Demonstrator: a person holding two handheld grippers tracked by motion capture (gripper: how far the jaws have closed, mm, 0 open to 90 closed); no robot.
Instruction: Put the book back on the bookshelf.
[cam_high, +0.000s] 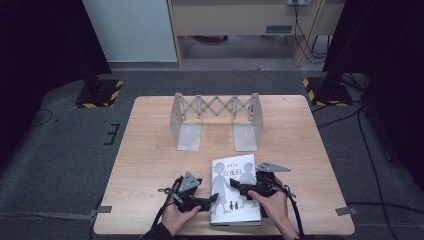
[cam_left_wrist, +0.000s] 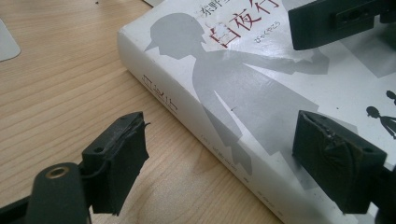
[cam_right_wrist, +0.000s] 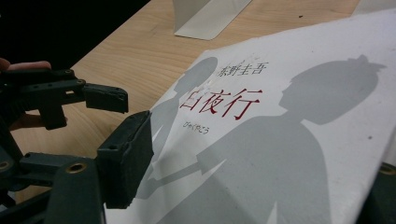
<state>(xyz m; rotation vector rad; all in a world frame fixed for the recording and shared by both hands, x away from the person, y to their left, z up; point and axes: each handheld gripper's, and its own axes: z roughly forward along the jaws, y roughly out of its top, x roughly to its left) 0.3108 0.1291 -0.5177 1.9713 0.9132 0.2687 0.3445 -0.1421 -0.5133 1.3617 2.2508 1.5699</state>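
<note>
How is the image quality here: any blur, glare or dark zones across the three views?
High view: sharp table, black corners. Left gripper view: book crisp, near jaws soft, faint shadow beside its spine. Right gripper view: cover print readable, near jaws blurred, top-left corner black. No glare.

A lab: black curtains, hazard-striped stand bases (cam_high: 97, 93), loose floor cables (cam_high: 367, 135) around one wooden table (cam_high: 150, 150).

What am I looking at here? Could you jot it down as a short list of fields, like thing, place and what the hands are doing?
Thing: white book, lying flat, cover up
Place: near edge of wooden table
Behind it: grey folding book rack, standing empty
Left gripper: at the book's spine side, fingers apart
Right gripper: over the cover, fingers apart
Held: nothing gripped yet
</note>
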